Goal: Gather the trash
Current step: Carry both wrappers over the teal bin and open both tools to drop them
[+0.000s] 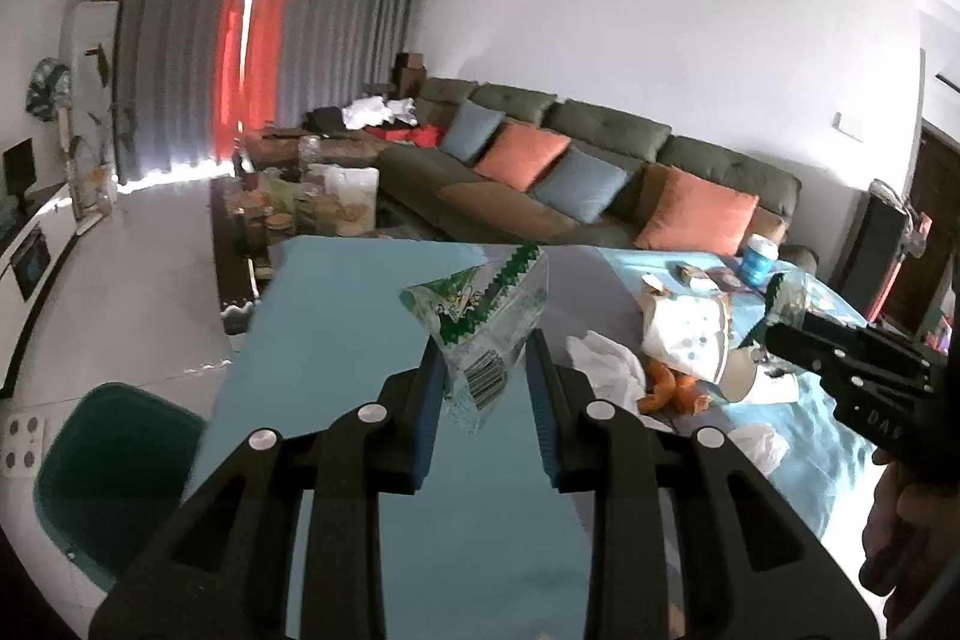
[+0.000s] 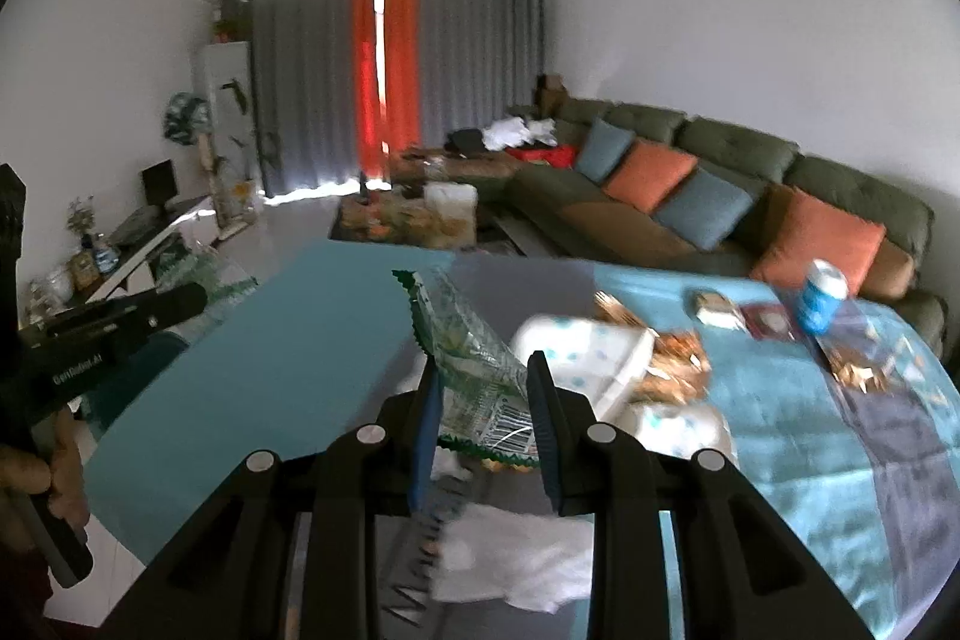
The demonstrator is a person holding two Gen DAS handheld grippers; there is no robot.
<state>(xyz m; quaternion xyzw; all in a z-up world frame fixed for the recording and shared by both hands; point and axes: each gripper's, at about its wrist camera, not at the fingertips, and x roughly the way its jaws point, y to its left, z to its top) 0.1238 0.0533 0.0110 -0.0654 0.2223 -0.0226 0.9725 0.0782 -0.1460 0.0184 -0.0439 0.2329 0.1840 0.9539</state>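
bin (image 1: pixel 114 466) at left off the worktop (image 1: pixel 336 340), contents unseen | left gripper (image 1: pixel 485 370) fingers pinch a green-white wrapper (image 1: pixel 480 316), lifted | right gripper (image 2: pixel 483 388) fingers pinch a clear green-edged wrapper (image 2: pixel 462 346) | left to collect, I judge: paper bag (image 1: pixel 690 334), tissues (image 1: pixel 606 364), peels (image 1: pixel 669 391), cup (image 1: pixel 759 259)

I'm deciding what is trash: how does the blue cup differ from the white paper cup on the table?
The blue cup stands upright; the paper cup lies on its side. The blue cup has a white top; the paper cup's mouth is open. The blue cup is by the far edge, the paper cup among litter beside orange scraps. Both rest on the blue tablecloth.
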